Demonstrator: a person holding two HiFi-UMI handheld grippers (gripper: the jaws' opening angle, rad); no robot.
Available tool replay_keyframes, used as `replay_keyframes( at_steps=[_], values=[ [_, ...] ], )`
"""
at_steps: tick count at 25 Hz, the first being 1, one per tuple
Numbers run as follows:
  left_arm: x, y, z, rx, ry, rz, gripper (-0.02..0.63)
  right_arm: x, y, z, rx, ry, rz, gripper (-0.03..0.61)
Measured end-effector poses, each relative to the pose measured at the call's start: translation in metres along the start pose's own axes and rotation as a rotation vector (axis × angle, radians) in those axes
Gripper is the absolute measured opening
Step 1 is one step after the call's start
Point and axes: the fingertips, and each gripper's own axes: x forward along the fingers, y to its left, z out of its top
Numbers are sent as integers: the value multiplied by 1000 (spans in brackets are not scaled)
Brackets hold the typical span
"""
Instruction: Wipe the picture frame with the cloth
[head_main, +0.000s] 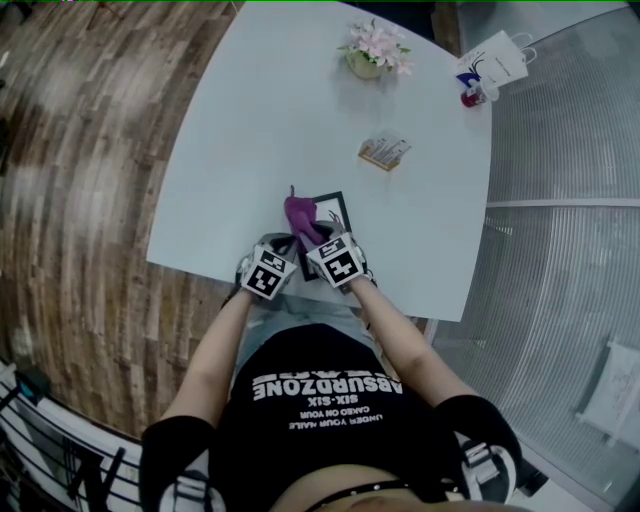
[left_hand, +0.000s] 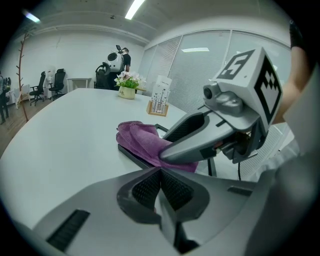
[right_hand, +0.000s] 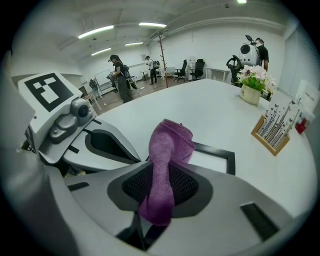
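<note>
A black picture frame (head_main: 335, 212) lies flat near the front edge of the white table (head_main: 260, 120). A purple cloth (head_main: 300, 214) is draped over its left part. My right gripper (head_main: 325, 238) is shut on the cloth (right_hand: 167, 150), which runs up between its pads and folds over the frame (right_hand: 222, 151). My left gripper (head_main: 285, 245) sits just left of it, beside the frame (left_hand: 131, 152), its jaws shut with nothing between them. In the left gripper view the cloth (left_hand: 140, 136) lies ahead under the right gripper's finger (left_hand: 197, 137).
A flower pot (head_main: 372, 52) stands at the table's far side, a small wooden card stand (head_main: 385, 151) is right of the middle, and a white paper bag (head_main: 492, 60) is at the far right corner. A grey grated floor (head_main: 560, 230) lies to the right.
</note>
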Motion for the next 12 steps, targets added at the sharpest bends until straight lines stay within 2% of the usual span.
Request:
replay_keyframes(
  at_steps=[7, 12],
  values=[
    [1, 1, -1, -1, 3, -2, 15, -1, 2, -5, -4, -1, -4, 110],
    [1, 0, 0, -13, -1, 6, 15, -2, 1, -5, -30, -11, -39, 110]
  ],
)
